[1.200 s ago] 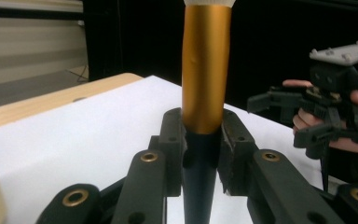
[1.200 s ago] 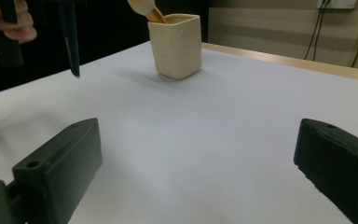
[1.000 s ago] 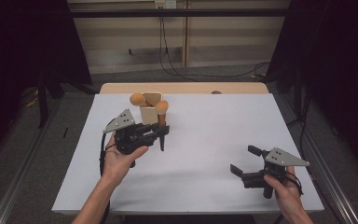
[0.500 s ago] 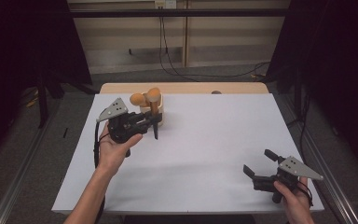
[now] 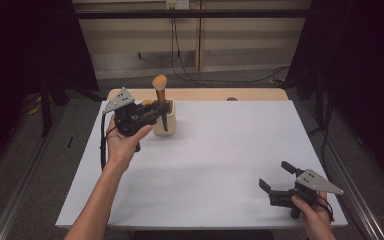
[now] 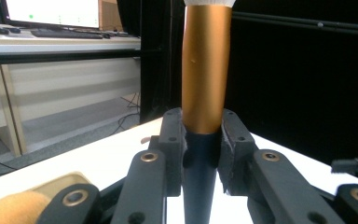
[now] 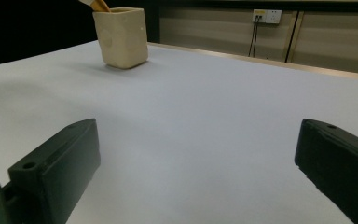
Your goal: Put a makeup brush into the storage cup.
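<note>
A makeup brush (image 5: 160, 94) with an orange head, gold ferrule (image 6: 204, 70) and dark handle stands upright in my left gripper (image 5: 160, 108), which is shut on it where ferrule meets handle (image 6: 200, 140). From above, its handle crosses in front of a cream cup (image 5: 170, 121) at the back left of the white table (image 5: 220, 150). A second orange brush head (image 6: 14, 207) rests in the cup's mouth. My right gripper (image 5: 275, 175) hovers low at the front right, open, with nothing between its jaws (image 7: 198, 168). The cup (image 7: 121, 37) stands far ahead of it.
A wooden strip (image 5: 205, 94) runs along the table's far edge. Metal rails (image 5: 25, 185) flank the table on both sides. Cables (image 5: 180, 60) hang at the back wall. Bare tabletop lies between the two grippers.
My left gripper has risen and drawn back to the left with the brush, turning it upright by the cup. My right gripper has slid toward the front right corner.
</note>
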Available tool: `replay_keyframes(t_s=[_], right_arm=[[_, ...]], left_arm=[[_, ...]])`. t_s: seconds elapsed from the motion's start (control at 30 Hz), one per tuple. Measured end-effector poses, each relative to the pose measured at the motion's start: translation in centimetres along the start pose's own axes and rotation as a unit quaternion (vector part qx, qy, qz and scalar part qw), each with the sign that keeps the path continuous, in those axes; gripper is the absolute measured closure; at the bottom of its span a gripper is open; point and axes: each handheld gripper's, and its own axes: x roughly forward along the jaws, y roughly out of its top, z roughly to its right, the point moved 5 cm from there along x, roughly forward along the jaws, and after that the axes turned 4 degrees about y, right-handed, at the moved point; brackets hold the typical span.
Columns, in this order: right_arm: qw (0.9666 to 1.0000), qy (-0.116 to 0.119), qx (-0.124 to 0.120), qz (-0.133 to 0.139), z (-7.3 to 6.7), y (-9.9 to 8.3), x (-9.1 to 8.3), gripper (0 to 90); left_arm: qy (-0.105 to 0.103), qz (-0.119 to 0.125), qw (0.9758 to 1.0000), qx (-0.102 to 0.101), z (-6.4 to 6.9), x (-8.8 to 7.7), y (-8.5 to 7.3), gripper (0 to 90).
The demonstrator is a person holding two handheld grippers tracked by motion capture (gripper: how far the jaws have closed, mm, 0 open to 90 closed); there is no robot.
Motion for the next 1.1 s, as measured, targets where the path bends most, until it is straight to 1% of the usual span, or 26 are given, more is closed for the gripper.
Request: replay_keyframes(t_s=[0.07,0.2,0.3,0.37,0.4,0.47,0.53,0.6,0.63,0.7,0.8,0.83,0.9,0.93,1.03,1.1], right_arm=[[1.0,0.005,-0.006,-0.002,-0.3,0.0,0.1,0.0],[0.9999,0.009,-0.006,0.001,-0.4,0.0,0.1,0.0],[1.0,0.007,-0.003,0.002,-0.3,0.1,0.1,0.0],[1.0,0.008,-0.002,0.002,-0.3,0.0,0.0,0.0],[1.0,0.008,-0.002,0.002,-0.3,0.0,0.0,0.0],[1.0,0.01,0.0,0.0,-0.2,0.0,0.0,0.0],[0.9999,0.011,0.003,-0.001,-0.2,-0.1,0.0,0.0],[0.9999,0.012,0.001,0.0,-0.2,-0.1,0.0,0.0],[0.9999,0.011,0.001,0.001,-0.2,0.0,0.0,0.0],[0.9999,0.011,0.002,0.0,-0.2,-0.1,0.0,0.0],[0.9999,0.011,0.001,-0.001,-0.2,-0.1,0.0,0.0],[0.9999,0.011,-0.002,-0.002,-0.2,-0.1,0.0,0.0],[0.9999,0.014,-0.003,-0.005,-0.3,-0.2,0.0,0.0],[0.9999,0.015,-0.003,-0.006,-0.3,-0.2,0.0,0.0],[0.9999,0.015,-0.004,-0.006,-0.3,-0.2,0.0,0.0],[0.9999,0.014,-0.003,-0.005,-0.3,-0.2,0.0,0.0]], left_arm=[[0.002,0.005,1.0,-0.002,-0.3,0.2,0.0,74.0],[0.01,0.016,0.9998,0.0,-1.0,0.8,0.0,73.8],[0.022,0.016,0.9996,-0.005,-1.6,1.2,0.1,73.8],[0.029,0.014,0.9995,-0.001,-1.9,1.5,0.2,73.9],[0.03,0.011,0.9995,0.002,-2.0,1.6,0.2,73.9],[0.031,0.013,0.9994,-0.002,-2.1,1.8,0.3,74.0],[0.034,0.008,0.9994,0.01,-2.1,2.2,0.4,73.9],[0.032,0.01,0.9994,0.01,-2.1,2.5,0.7,73.9],[0.034,0.012,0.9992,0.015,-2.1,2.7,0.9,74.0],[0.033,0.016,0.9992,0.011,-2.2,3.0,1.1,73.9],[0.035,0.016,0.9991,0.019,-2.5,3.5,1.3,73.9],[0.038,0.019,0.999,0.015,-2.7,3.6,1.3,73.9],[0.042,0.02,0.9988,0.015,-2.9,3.8,1.4,73.9],[0.045,0.021,0.9987,0.012,-3.2,3.9,1.5,73.9],[0.055,0.018,0.9982,0.015,-3.8,4.2,1.6,73.9],[0.06,0.022,0.9979,0.012,-4.2,4.3,1.7,74.0]])
